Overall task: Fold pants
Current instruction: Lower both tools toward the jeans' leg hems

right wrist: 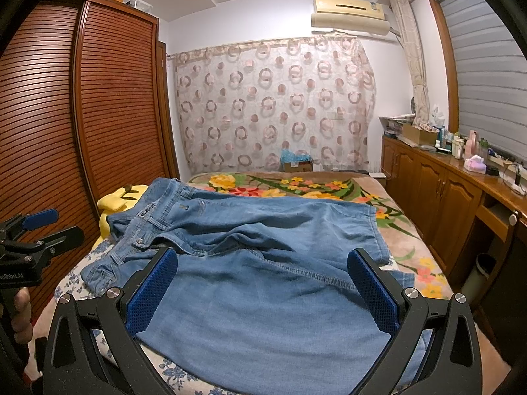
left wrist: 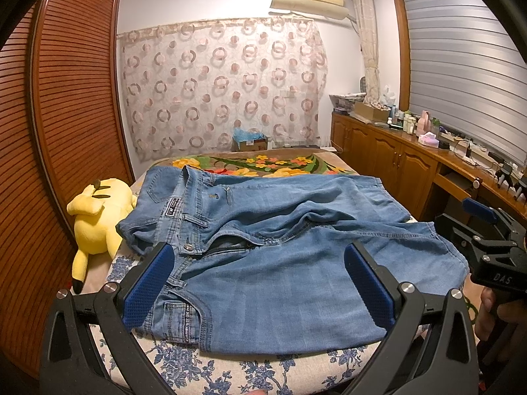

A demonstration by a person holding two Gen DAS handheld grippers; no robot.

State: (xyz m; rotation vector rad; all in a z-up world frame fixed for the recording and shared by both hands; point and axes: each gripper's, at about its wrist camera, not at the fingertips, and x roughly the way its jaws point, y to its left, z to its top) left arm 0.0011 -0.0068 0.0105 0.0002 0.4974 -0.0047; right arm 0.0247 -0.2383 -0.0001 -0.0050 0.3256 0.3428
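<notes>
We have the pants (left wrist: 263, 230) spread across the near end of the bed (left wrist: 263, 372), waistband toward the left by the yellow plush toy (left wrist: 98, 223) and the legs running off to the right, which suits a fold made along their length. The fly is undone and the cloth is rumpled through the crotch, so we judge that the folding proper is barely begun, if at all. Our left gripper (left wrist: 260, 283) hangs just above the waist and hip end with its jaws spread wide and nothing between the blue pads (left wrist: 148, 289); it sits there, we think, because the waistband is the firm edge to take hold of. Our right gripper (right wrist: 266, 289) is likewise wide apart and empty over the thigh and seam of the near leg, placed to take the other end of the same fold. Whether either set of lower fingertips touches the denim we cannot tell, since the fisheye flattens the gap. The far leg lies over the flowered blanket (right wrist: 296, 184), a little askew, so it may want smoothing before it is laid upon the near one.
</notes>
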